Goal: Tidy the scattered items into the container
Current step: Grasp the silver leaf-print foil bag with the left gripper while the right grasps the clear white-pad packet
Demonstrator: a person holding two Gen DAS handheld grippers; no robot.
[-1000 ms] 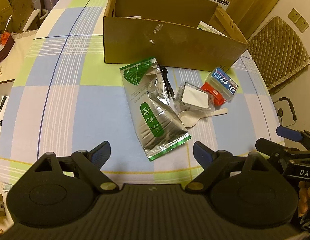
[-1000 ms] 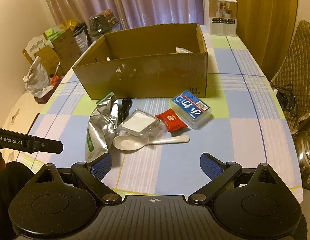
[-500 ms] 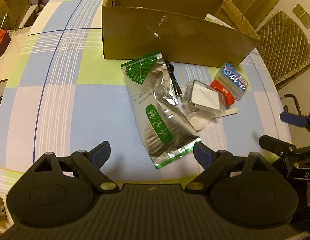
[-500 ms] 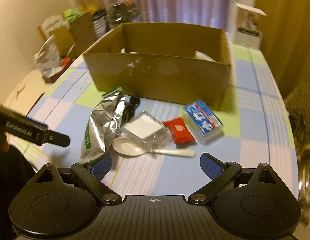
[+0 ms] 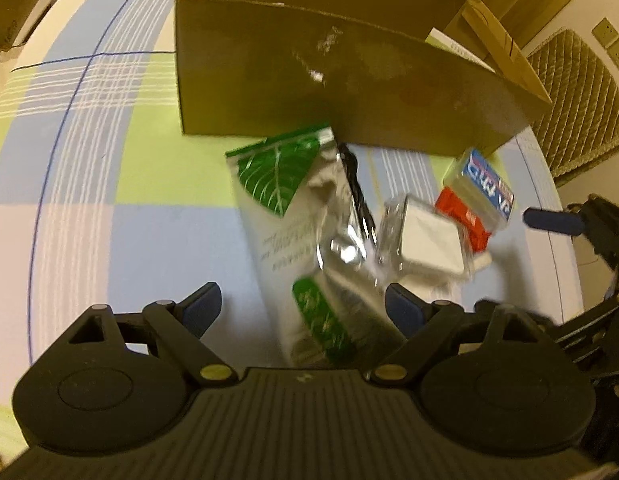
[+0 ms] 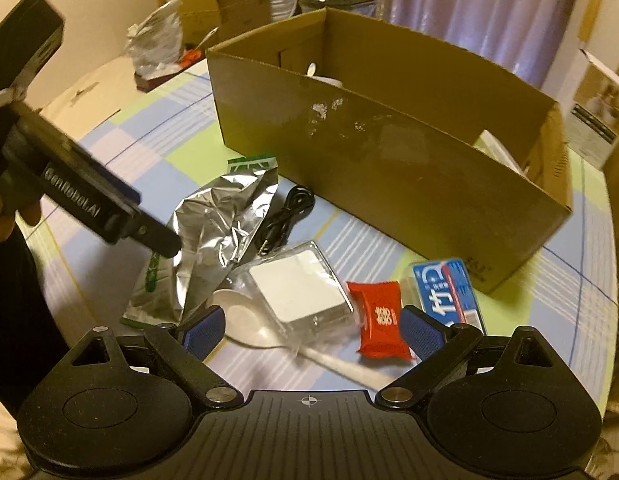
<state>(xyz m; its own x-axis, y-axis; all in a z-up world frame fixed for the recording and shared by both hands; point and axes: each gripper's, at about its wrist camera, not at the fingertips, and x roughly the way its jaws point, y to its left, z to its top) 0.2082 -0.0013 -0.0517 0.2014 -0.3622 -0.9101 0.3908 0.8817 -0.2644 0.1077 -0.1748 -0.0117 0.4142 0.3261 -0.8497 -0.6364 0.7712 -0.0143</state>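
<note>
Foil pouch (image 5: 309, 240) between the left gripper's (image 5: 303, 310) spread fingers (image 5: 201, 308).

Things sit on the table in front of the box.

I see the box (image 6: 389, 168) at the back of the table (image 6: 509, 340). In front of it, from left to right, lie the bag (image 6: 213, 232), the cable (image 6: 285, 216), the clear case (image 6: 297, 284), the small packet (image 6: 379, 320) and the flat pack (image 6: 449, 288). The spoon (image 6: 269, 332) lies nearest me, partly under the clear case.
</note>
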